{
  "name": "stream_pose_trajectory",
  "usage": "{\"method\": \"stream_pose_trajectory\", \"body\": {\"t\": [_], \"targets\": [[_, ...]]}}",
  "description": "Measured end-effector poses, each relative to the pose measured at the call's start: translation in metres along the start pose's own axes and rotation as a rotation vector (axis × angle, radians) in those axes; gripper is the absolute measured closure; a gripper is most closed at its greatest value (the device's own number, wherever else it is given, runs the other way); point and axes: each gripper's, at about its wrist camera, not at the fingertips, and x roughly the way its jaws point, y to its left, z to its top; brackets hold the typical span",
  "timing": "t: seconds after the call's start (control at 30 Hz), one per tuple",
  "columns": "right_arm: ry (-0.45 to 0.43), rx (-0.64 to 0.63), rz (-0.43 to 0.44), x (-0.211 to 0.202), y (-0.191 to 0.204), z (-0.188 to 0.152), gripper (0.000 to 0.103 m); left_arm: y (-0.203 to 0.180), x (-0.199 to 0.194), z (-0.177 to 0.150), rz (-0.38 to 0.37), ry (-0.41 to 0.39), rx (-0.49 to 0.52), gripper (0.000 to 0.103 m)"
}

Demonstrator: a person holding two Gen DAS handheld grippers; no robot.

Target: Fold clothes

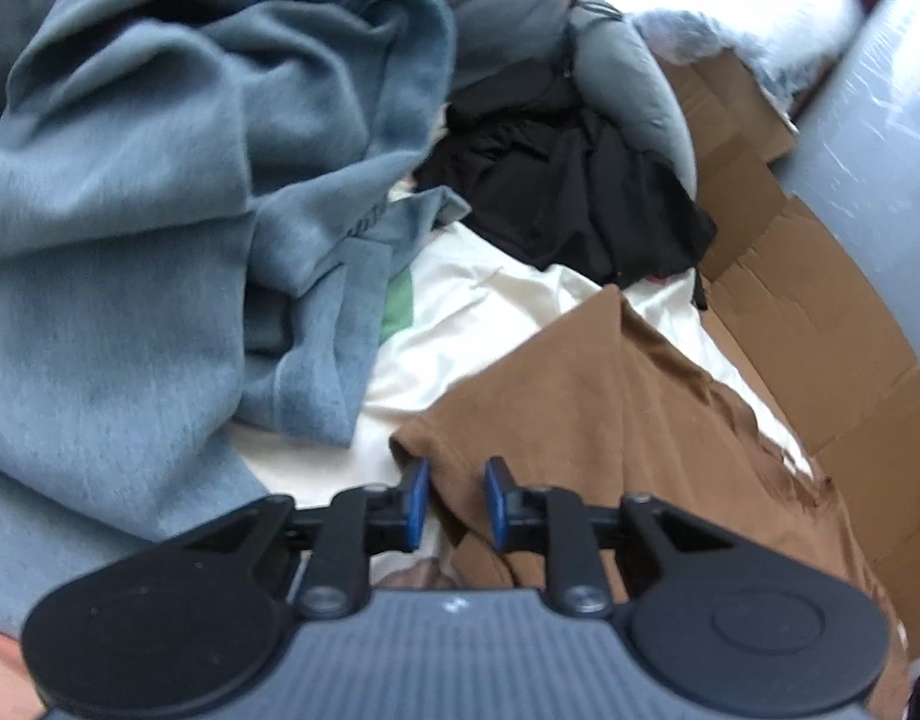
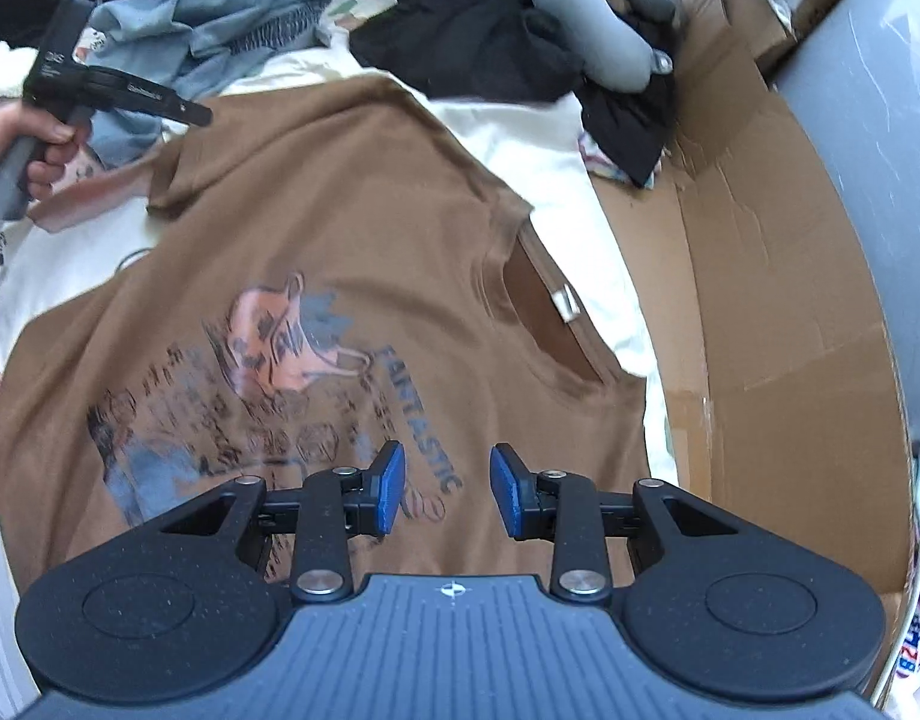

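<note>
Brown T-shirt (image 2: 315, 276) lies spread flat, print up, on a white sheet (image 2: 520, 138), directly under the right claw (image 2: 447, 489), whose jaws stand apart and empty. Left claw (image 1: 455, 501) sits narrowly parted around the shirt's edge fold, beside a blue sweatshirt (image 1: 159, 180).

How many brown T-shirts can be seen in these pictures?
1. The brown T-shirt lies flat on the white sheet, print facing up, below both grippers. Others may be hidden in the clothes pile.
</note>
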Motion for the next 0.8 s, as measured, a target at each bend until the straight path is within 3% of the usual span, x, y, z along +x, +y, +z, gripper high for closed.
{"method": "stream_pose_trajectory", "body": {"t": [0.17,0.5,0.8], "targets": [[0.008,0.003,0.002,-0.001,0.005,0.009,0.064,0.023,0.009,0.004,-0.065,0.022,-0.155,0.08],[0.035,0.036,0.009,0.015,0.019,0.009,0.064,0.037,0.007,0.001,-0.116,0.023,-0.214,0.075],[0.038,0.066,0.008,0.019,0.029,0.005,0.064,0.037,0.013,0.013,-0.154,-0.023,-0.196,0.074]]}}
